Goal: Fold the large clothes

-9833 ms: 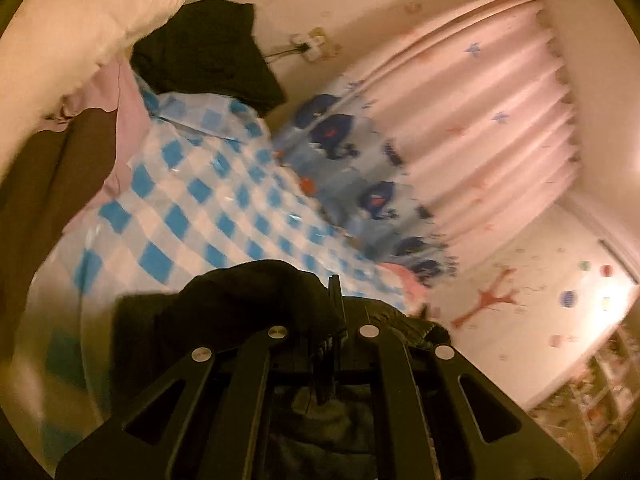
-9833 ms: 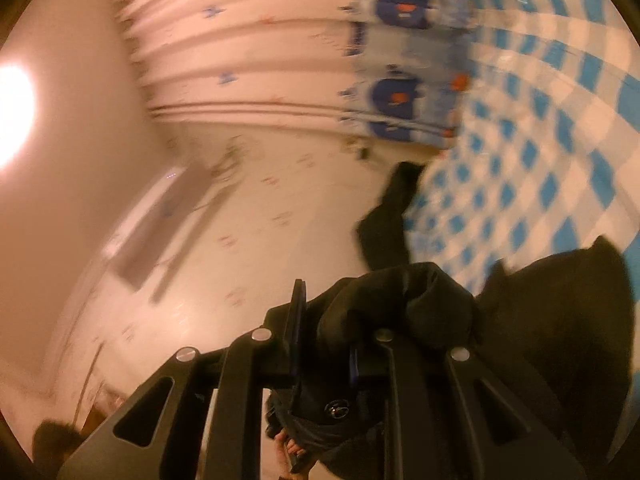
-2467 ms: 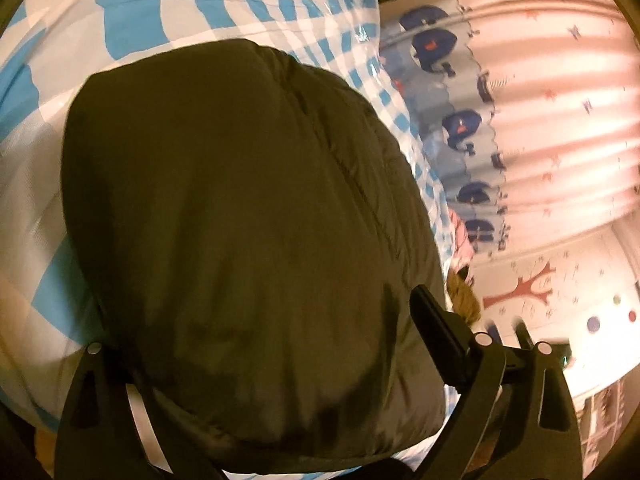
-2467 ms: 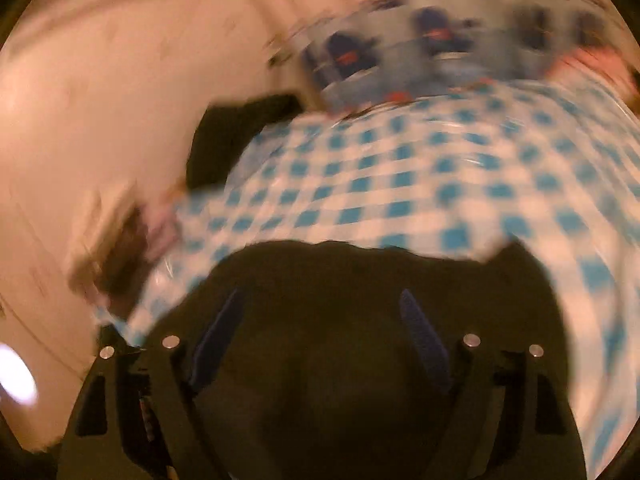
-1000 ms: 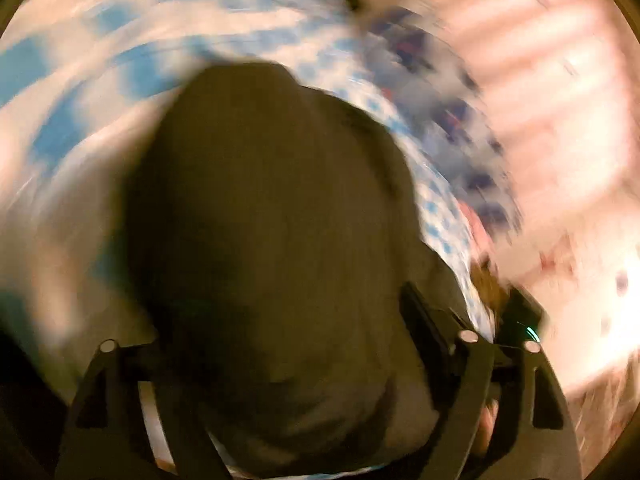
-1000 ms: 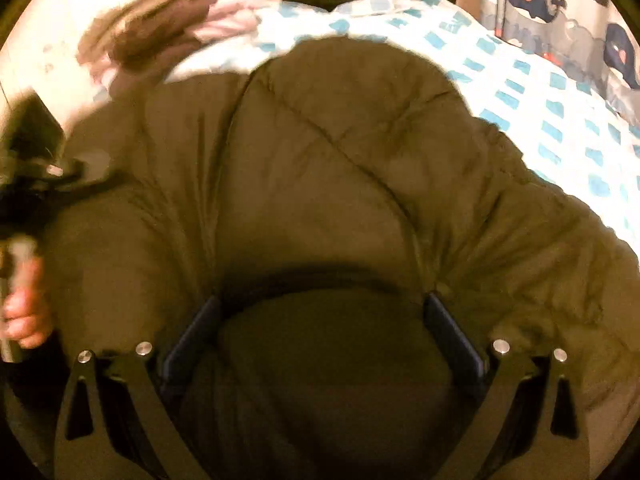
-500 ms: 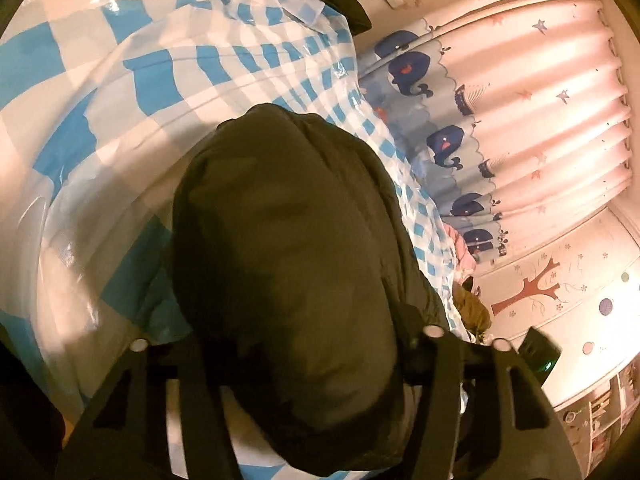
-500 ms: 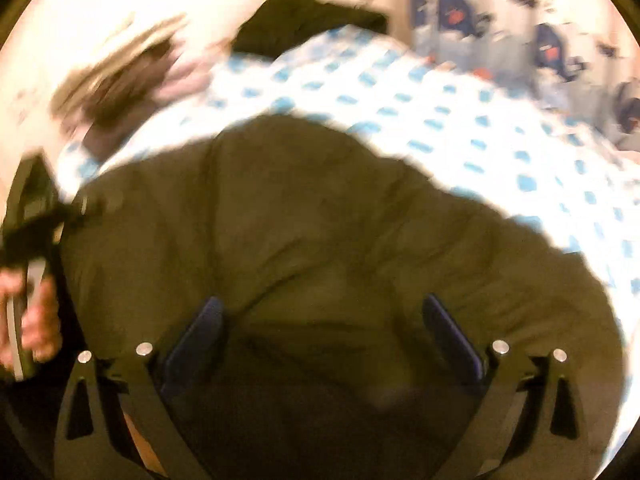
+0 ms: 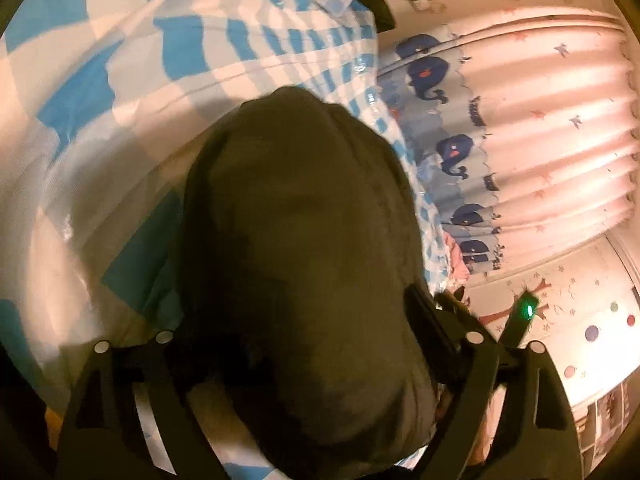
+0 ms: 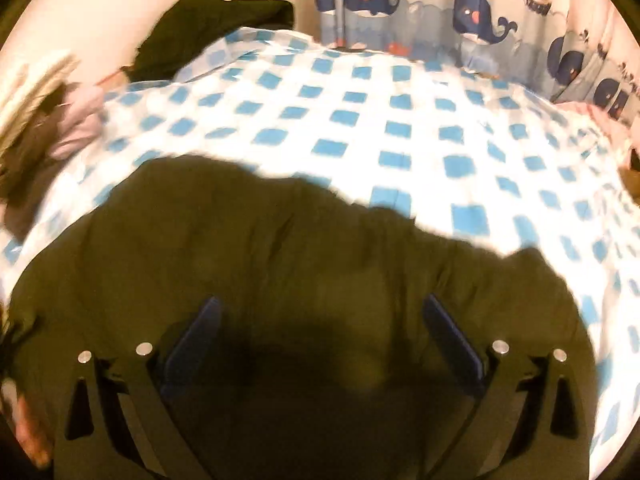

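Note:
A dark olive padded jacket [image 9: 300, 220] lies as a folded bundle on the blue-and-white checked bed cover [image 9: 100, 60]. My left gripper [image 9: 296, 312] straddles its near end. The jaws are opening, with the jacket between them; the right finger [image 9: 424, 320] stands beside the cloth and the left one is hidden behind it. In the right wrist view the jacket [image 10: 280, 260] spreads across the lower half. My right gripper [image 10: 324, 320] hovers over it, open, both blue pads [image 10: 196, 336] bare. A black device with a green light [image 9: 524, 312] shows at the right.
Another dark garment [image 10: 216, 28] sits at the bed's far corner by the wall. Pink and brown clothes [image 10: 60, 128] are piled at the left. A whale-print curtain [image 10: 480, 12] hangs behind the bed cover [image 10: 360, 120]. A hand [image 10: 28, 420] shows at the lower left edge.
The left jaws narrowed onto the jacket bundle half a second ago and have widened again. The right gripper has pulled back and swung, so more of the bed shows beyond the jacket.

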Demonstrator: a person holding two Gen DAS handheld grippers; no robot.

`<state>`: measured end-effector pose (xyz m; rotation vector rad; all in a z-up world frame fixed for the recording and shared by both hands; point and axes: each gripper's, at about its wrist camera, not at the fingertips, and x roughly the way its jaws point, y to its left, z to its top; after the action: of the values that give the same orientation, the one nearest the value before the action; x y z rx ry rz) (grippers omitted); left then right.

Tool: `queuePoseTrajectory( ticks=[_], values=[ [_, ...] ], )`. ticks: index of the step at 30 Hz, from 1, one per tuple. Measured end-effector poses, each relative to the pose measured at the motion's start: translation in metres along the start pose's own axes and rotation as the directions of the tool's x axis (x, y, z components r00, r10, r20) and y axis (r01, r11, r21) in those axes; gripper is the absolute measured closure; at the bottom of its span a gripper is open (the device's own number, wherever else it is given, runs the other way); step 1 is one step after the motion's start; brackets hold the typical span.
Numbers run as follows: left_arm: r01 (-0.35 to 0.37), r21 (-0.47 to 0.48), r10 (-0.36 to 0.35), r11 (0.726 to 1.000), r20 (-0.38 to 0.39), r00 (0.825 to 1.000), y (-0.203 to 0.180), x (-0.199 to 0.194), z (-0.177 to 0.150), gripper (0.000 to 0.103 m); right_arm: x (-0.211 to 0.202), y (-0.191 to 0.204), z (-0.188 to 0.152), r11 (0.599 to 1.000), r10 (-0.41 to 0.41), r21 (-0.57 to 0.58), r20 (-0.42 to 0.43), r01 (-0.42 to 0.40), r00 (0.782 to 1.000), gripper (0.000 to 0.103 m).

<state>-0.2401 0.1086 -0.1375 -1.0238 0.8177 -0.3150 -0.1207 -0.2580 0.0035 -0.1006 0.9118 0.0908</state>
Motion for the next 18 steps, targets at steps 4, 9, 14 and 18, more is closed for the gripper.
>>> queuePoseTrajectory(
  ticks=[4,9,14,18],
  values=[
    [0.008,0.050,-0.008,0.999,-0.001,1.000,-0.010,0.012,0.002,0.039,0.083,-0.004,0.008,1.000,-0.024,-0.014,-0.187,0.022,0.982,0.005],
    [-0.024,0.144,0.024,0.989,0.004,1.000,-0.022,0.011,0.003,0.060,0.016,-0.004,0.007,0.995,0.084,-0.040,-0.101,-0.089,0.991,0.006],
    [-0.038,0.178,0.035,0.983,0.020,0.999,-0.025,0.008,0.003,0.065,-0.045,0.016,-0.067,0.979,0.043,-0.195,-0.046,-0.051,0.998,0.006],
    [-0.056,0.225,0.047,0.973,0.047,0.998,-0.037,0.009,-0.003,0.067,-0.017,0.017,-0.096,0.979,0.069,-0.186,-0.093,-0.086,0.993,0.006]
  ],
)
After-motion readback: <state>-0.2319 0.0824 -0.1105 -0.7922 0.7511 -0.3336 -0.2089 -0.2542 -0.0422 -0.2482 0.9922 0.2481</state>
